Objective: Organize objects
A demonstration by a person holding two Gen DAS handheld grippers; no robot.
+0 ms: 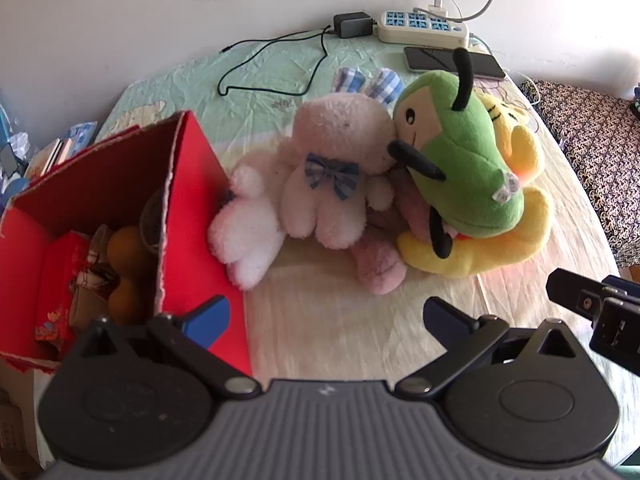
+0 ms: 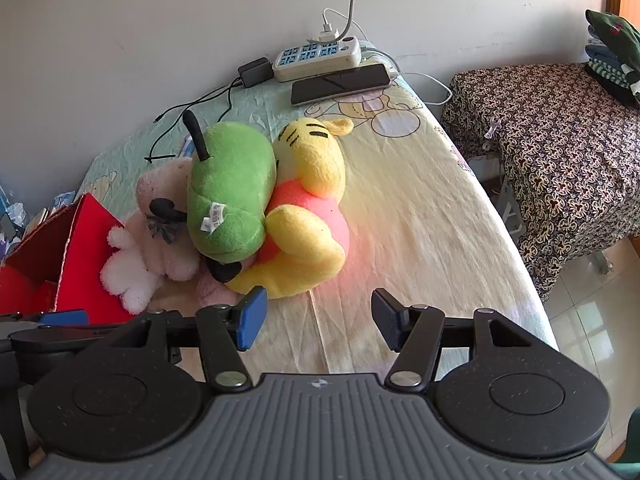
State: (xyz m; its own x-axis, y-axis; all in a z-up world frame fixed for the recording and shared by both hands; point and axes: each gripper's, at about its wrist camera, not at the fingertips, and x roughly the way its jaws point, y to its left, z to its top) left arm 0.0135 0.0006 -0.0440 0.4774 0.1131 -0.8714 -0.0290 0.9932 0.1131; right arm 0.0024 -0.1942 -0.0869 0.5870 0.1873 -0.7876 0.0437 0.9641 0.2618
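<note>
Left hand-held gripper and right hand-held gripper both spread wide, empty, near plush pile beside red box on desk.

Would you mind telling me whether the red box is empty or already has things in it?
Partly filled: the open red box holds orange balls and red packaging.

Background stuff: white power strip at far edge of table by wall, white charger plugged in, black adapter just beside it, thin black cable trailing over cartoon-print tablecloth. Phone flat, screen dark, right by strip. Patterned brown cloth off right, folded clothes on top.
</note>
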